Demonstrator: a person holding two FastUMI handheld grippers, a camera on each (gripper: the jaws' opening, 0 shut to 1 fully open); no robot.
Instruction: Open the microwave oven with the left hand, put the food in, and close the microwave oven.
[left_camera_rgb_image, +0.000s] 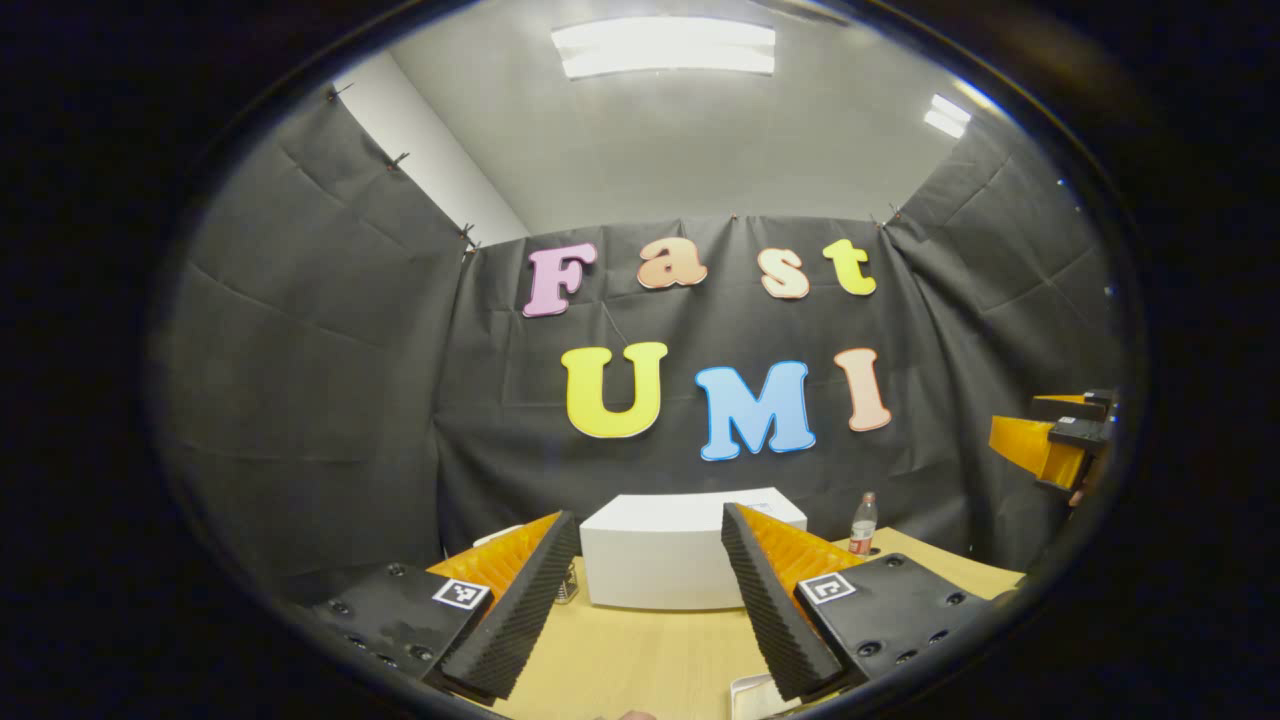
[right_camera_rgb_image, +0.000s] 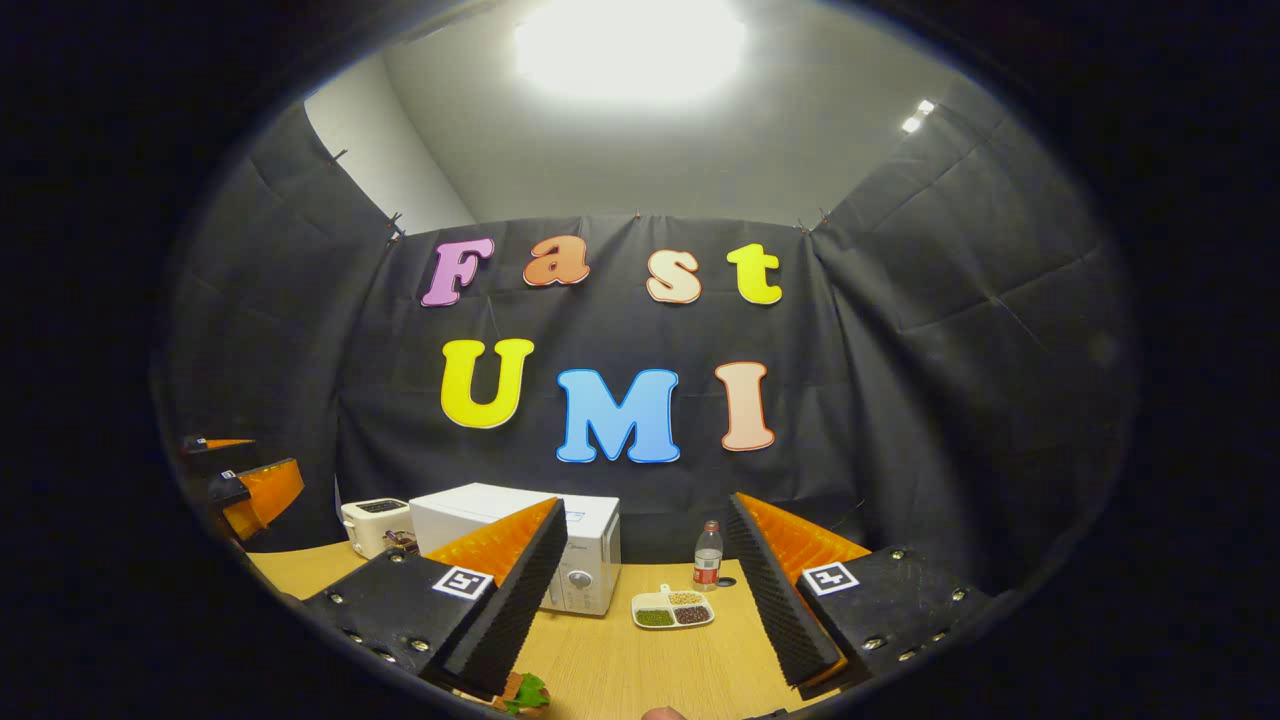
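both grippers held above the table, jaws wide apart, nothing gripped; microwave door seen closed.

wooden table (right_camera_rgb_image: 640, 665) is seen along the bottom of both views. white microwave (right_camera_rgb_image: 560, 545) is set at the back of the table against the black cloth, door shut, also framed between the fingers in the left gripper view (left_camera_rgb_image: 660, 555). a white toaster (right_camera_rgb_image: 377, 522) is placed just left of it. a small bottle (right_camera_rgb_image: 707, 555) is stood to its right, with a divided dish (right_camera_rgb_image: 672, 608) of food laid in front of the bottle. something green (right_camera_rgb_image: 527, 692) is glimpsed at the bottom edge, too cut off to tell. left gripper (left_camera_rgb_image: 650, 600) is held spread wide and empty; right gripper (right_camera_rgb_image: 650, 600) likewise spread wide, nothing between the fingers. the left gripper is also seen at the left edge of the right gripper view.
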